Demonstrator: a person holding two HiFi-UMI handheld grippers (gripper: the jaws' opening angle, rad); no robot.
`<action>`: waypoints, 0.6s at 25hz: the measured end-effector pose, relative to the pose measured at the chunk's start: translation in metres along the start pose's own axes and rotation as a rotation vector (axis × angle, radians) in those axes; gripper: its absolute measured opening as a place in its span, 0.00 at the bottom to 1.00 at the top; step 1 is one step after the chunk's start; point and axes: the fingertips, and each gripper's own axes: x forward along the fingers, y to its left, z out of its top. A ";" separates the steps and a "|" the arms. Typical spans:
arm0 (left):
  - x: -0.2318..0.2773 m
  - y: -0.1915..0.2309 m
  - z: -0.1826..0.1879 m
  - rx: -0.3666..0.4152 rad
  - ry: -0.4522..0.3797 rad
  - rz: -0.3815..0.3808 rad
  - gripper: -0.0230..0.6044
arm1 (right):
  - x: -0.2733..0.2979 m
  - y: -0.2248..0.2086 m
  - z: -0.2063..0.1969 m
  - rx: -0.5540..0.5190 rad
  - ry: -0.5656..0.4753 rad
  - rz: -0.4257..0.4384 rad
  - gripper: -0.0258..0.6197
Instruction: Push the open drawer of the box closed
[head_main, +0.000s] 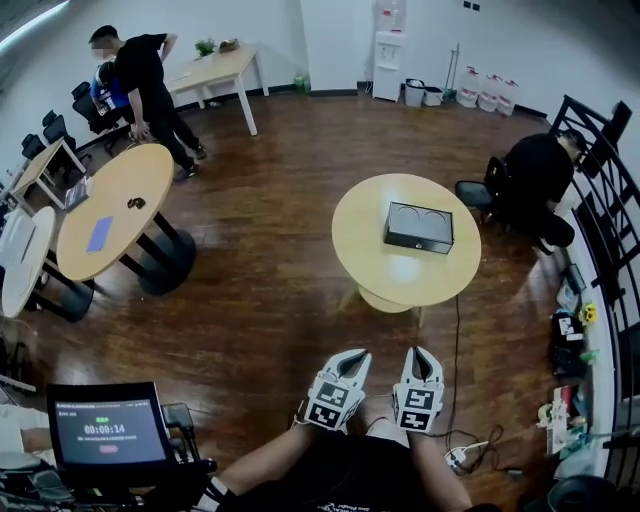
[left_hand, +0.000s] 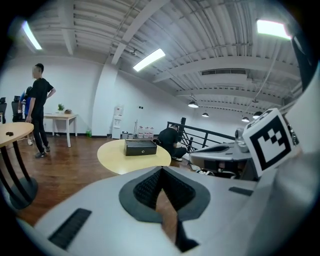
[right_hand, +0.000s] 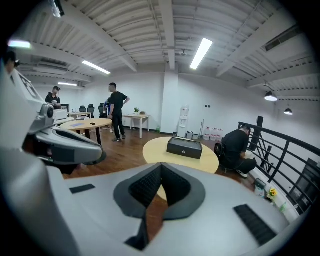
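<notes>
- Black rectangular box (head_main: 419, 227) on round, pale wooden table (head_main: 400, 290), at 12 o'clock.
- Left hand-held gripper (head_main: 352, 355): ribbed jaws together, empty.
- Right hand-held gripper (head_main: 420, 352): ribbed jaws together, empty.

Right gripper (right_hand: 160, 167) has its jaws pinched together at the tips, nothing in them. Straight ahead but well apart, the black box (right_hand: 184, 147) sits on a round yellow table (right_hand: 152, 150). A person (right_hand: 235, 147) crouches right of it by the railing.
</notes>
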 end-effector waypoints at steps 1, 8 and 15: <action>-0.001 0.001 0.003 0.003 -0.009 0.009 0.03 | -0.002 0.001 0.004 -0.003 -0.014 0.004 0.05; 0.003 -0.030 0.018 0.036 -0.060 0.083 0.03 | -0.044 -0.033 0.010 -0.030 -0.106 0.022 0.05; 0.004 -0.024 0.029 0.060 -0.077 0.096 0.03 | -0.040 -0.035 0.014 -0.014 -0.128 0.027 0.05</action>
